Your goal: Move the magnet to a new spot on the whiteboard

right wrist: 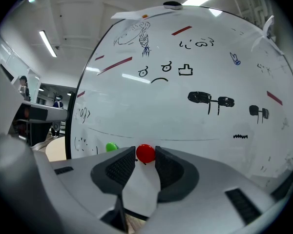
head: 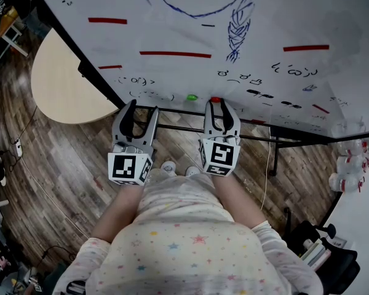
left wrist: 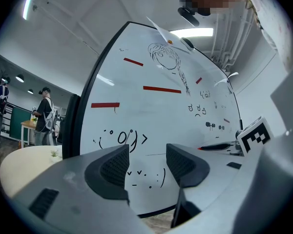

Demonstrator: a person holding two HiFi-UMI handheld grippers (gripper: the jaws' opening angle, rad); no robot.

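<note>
Magnet-lifting looks under way: the right hand-held gripper is clamped on the red magnet low on the whiteboard, probably to pull it free, while the left hand-held gripper hangs spread and empty.

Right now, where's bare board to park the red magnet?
Best patch: bare whiteboard above the red magnet held in the right tongs, bordered by the frowning-face doodle above and the black blobs to the right. Crowded: beside the green magnet, and the doodles on the board's right side.
</note>
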